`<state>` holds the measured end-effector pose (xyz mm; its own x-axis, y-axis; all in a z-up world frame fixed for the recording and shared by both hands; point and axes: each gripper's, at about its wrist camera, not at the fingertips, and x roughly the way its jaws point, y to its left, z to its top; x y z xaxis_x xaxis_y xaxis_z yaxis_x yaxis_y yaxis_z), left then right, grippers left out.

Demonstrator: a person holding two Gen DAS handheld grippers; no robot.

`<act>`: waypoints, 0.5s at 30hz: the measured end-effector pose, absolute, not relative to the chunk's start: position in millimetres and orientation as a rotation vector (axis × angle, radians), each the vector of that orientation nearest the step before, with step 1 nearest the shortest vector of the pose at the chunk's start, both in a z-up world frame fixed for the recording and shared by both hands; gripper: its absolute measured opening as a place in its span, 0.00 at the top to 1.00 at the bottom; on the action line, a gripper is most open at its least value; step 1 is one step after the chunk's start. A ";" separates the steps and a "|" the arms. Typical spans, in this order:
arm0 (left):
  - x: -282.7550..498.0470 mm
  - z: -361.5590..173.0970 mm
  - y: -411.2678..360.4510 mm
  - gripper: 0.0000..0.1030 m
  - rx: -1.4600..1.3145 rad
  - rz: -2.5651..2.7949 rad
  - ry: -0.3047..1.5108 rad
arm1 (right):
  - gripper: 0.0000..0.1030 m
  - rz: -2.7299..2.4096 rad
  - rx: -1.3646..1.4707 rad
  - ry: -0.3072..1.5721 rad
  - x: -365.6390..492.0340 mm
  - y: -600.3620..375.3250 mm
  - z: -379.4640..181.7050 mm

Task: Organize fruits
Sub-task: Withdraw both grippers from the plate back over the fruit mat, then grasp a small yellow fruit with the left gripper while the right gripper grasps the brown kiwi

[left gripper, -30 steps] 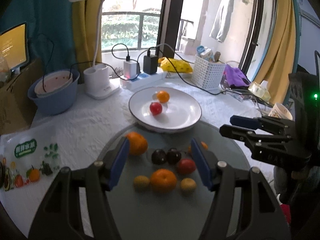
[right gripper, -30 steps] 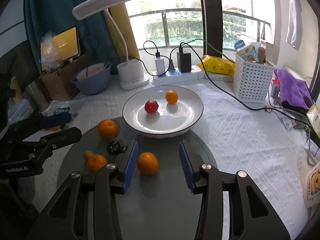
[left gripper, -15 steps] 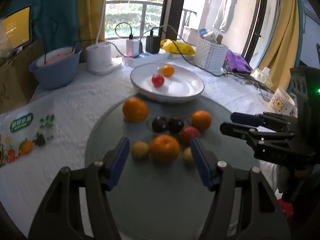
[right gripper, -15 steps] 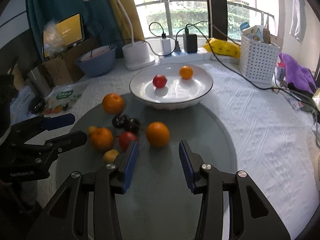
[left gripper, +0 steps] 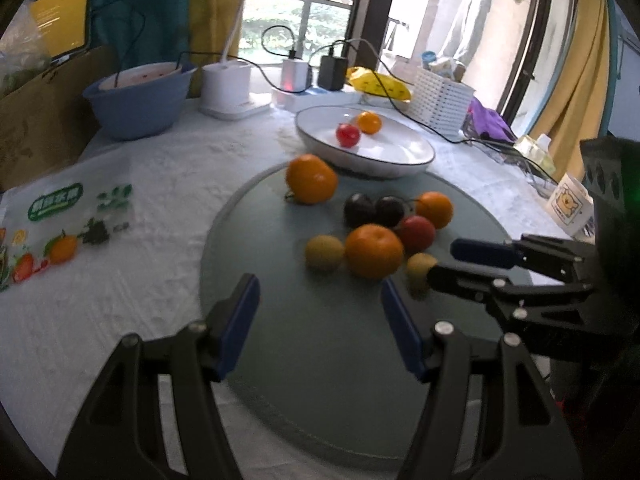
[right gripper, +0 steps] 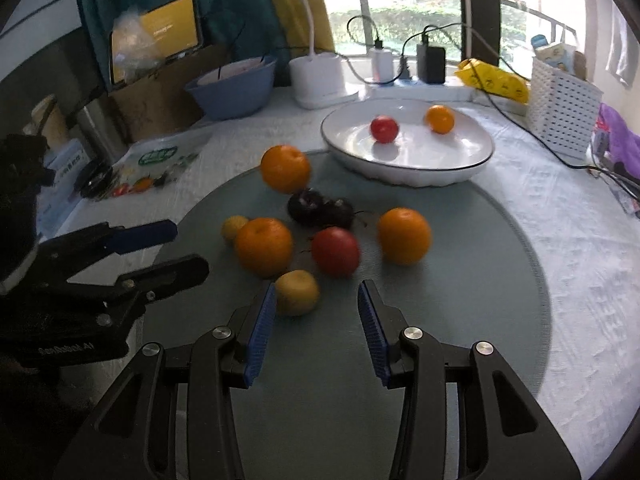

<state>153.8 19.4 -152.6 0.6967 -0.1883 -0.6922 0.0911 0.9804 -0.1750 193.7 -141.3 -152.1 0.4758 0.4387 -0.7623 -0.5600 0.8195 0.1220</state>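
Two black hand-held grippers with blue finger pads hover over a round grey-green mat (left gripper: 320, 344) on a white textured tablecloth (left gripper: 160, 184), where loose fruit lies in a cluster. The left gripper (left gripper: 320, 320) has its jaws spread wide and holds nothing, the fruit lying beyond its tips. The right gripper (right gripper: 316, 324) is likewise spread and empty; a small yellow-green round fruit (right gripper: 297, 292) sits just beside its left finger pad, at the mouth of the jaws.

On the mat, a large orange (right gripper: 263, 246) lies next to a red apple-like fruit (right gripper: 335, 251), with another orange (right gripper: 405, 235) to the right and two dark purple plums (right gripper: 320, 210) touching each other behind them. A further orange (right gripper: 285, 168) sits at the far edge of the mat, and a second small yellow fruit (right gripper: 234, 227) peeks out behind the large orange.

Beyond the mat, a wide white plate with a dark rim (right gripper: 420, 168) carries a small red fruit (right gripper: 384, 129) and a small orange fruit (right gripper: 439, 119), apart from each other. A blue plastic bowl (right gripper: 234, 88), a white lamp base (right gripper: 318, 80) and a white perforated basket (right gripper: 560, 100) line the back of the table.
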 end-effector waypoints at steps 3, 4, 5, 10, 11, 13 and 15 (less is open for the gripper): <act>153.0 -155.5 26.6 0.37 -0.135 -0.144 0.787 | 0.57 0.609 -0.160 0.896 194.4 -134.9 -156.6; 153.6 -156.6 28.3 0.37 -0.135 -0.141 0.788 | 0.57 0.608 -0.163 0.902 195.3 -133.2 -158.1; 154.5 -157.7 30.1 0.37 -0.135 -0.138 0.790 | 0.57 0.608 -0.163 0.910 196.1 -131.8 -159.7; 160.8 -160.7 33.4 0.37 -0.137 -0.130 0.803 | 0.71 0.613 -0.151 0.918 200.3 -132.5 -160.5; 162.6 -161.3 32.7 0.37 -0.135 -0.129 0.809 | 0.71 0.613 -0.150 0.918 200.9 -133.5 -160.5; 165.5 -161.8 31.3 0.37 -0.139 -0.136 0.820 | 0.71 0.608 -0.146 0.916 201.9 -135.9 -159.5; 168.7 -161.8 27.8 0.37 -0.133 -0.143 0.829 | 0.71 0.605 -0.143 0.914 203.3 -139.8 -158.6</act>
